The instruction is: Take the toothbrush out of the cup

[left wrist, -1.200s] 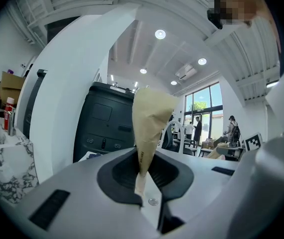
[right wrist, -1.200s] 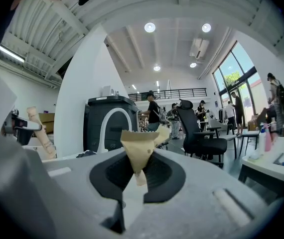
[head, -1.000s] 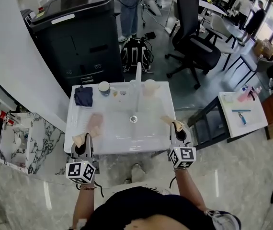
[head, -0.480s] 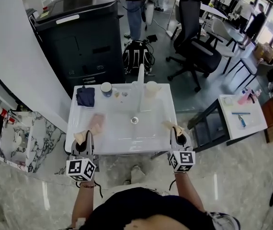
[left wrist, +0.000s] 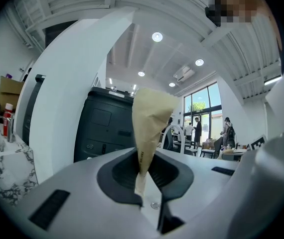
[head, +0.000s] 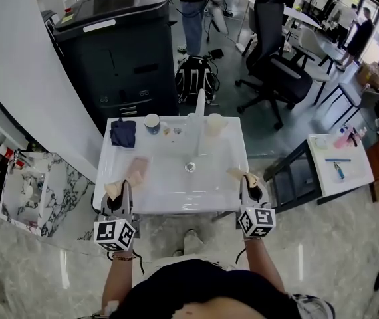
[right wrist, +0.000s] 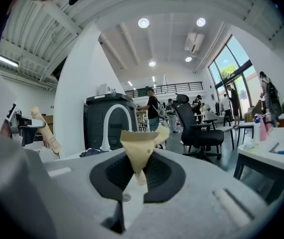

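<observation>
A pale cup (head: 214, 123) stands at the back of the white washbasin (head: 229, 191), just right of the tall white tap (head: 199, 113). No toothbrush can be made out in it at this size. A second cup with a blue rim (head: 151, 123) stands left of the tap. My left gripper (head: 112, 190) hovers at the basin's near left corner and my right gripper (head: 238, 173) at its near right edge, both far from the cups. The tan-taped fingertips of each are pressed together with nothing between them, in the left gripper view (left wrist: 149, 116) and the right gripper view (right wrist: 141, 146) alike.
A dark blue cloth (head: 122, 132) lies at the basin's back left and a pink pad (head: 136, 169) on its left side; the drain (head: 190, 167) sits in the middle. A black cabinet (head: 116, 45) stands behind, office chairs (head: 279, 65) and a side table (head: 339, 165) to the right.
</observation>
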Tool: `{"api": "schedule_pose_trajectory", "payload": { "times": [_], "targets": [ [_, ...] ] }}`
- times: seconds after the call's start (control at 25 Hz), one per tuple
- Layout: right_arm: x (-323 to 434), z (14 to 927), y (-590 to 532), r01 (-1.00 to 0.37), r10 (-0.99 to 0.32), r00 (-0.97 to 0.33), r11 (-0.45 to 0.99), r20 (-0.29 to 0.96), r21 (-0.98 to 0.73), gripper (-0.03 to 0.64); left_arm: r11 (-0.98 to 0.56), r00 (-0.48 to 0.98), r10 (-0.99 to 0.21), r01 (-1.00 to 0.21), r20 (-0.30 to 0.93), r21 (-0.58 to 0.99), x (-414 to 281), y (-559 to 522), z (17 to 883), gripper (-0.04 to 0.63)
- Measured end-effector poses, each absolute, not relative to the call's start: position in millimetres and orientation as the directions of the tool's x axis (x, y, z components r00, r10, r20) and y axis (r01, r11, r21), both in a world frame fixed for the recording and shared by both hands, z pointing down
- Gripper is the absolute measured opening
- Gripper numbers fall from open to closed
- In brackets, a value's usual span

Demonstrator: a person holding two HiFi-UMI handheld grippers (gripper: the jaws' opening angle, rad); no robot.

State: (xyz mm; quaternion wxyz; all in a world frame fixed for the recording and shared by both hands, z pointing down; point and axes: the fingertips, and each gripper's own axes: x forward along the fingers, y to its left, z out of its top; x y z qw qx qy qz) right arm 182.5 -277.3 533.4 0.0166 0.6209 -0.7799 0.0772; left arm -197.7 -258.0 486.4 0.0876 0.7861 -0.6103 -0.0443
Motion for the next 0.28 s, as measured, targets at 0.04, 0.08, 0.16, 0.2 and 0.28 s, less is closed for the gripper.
{"api": "schedule_pose_trajectory", "payload": {
  "times": [0.04, 0.08, 0.16, 0.2, 0.28],
  "targets": [
    [182.8, 533.6, -277.7, -0.971, -0.966, -0.229, 0.218, 0.123, -0.099, 0.034, -0.238, 0.249, -0.968, -0.952, 0.038, 0.193, -197.6, -258.3, 486.7, 0.035],
    [183.0, 533.8, -278.2, -0.971, -0.965, -0.230, 0.219, 0.124, -0.099, 0.034, -0.236, 0.248, -0.968, -0.952, 0.039, 0.194, -197.6, -259.0, 487.1, 0.035],
    [183.0, 534.2, -280.2, -0.971, -0.965, -0.232, 0.220, 0.124, -0.097, 0.034, -0.233, 0.245, -0.969, -0.953, 0.041, 0.195, -197.7, -260.7, 488.3, 0.035],
    [183.0, 534.5, -281.5, -0.970, -0.965, -0.233, 0.222, 0.124, -0.096, 0.034, -0.232, 0.245, -0.969, -0.953, 0.042, 0.197, -197.7, -261.8, 489.0, 0.035],
    [183.2, 534.7, -284.4, -0.970, -0.964, -0.234, 0.224, 0.124, -0.094, 0.034, -0.230, 0.243, -0.969, -0.952, 0.043, 0.201, -197.4, -264.0, 490.5, 0.035]
  ]
}}
